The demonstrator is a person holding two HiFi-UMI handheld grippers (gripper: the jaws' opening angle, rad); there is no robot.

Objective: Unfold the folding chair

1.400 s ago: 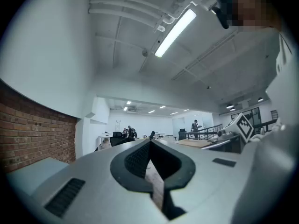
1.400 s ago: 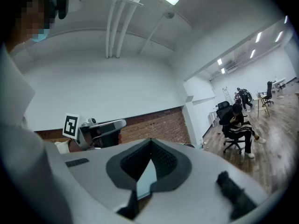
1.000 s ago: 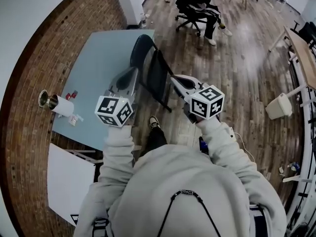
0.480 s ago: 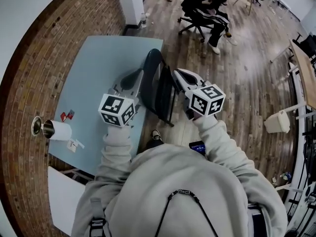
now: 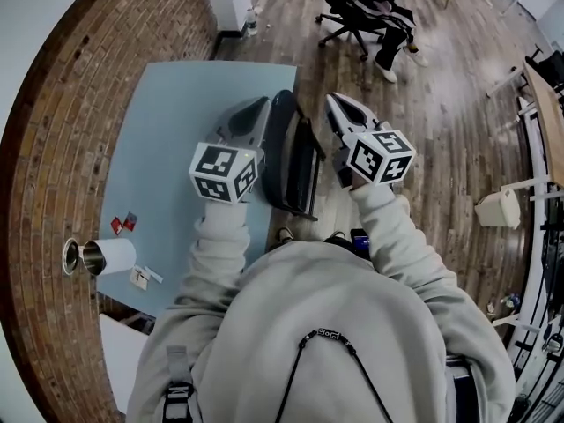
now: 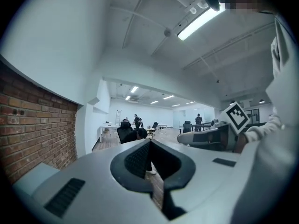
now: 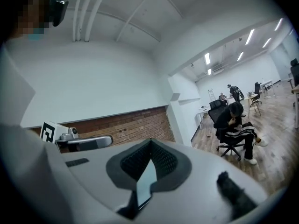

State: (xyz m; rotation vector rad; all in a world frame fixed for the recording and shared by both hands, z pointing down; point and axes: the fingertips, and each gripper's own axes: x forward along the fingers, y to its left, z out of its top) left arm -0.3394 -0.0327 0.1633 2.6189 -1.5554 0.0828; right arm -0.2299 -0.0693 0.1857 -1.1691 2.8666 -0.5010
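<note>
though folded, chair (image 5: 291,152) upright beside table (image 5: 167,130)

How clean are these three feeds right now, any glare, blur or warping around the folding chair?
Head view: heavy fisheye bows the brick wall and blue table; the folding chair is sharp and evenly lit. Left gripper view: the ceiling light blows out, edges go black. Right gripper view: no glare, dark rim, a mosaic patch top left.
</note>
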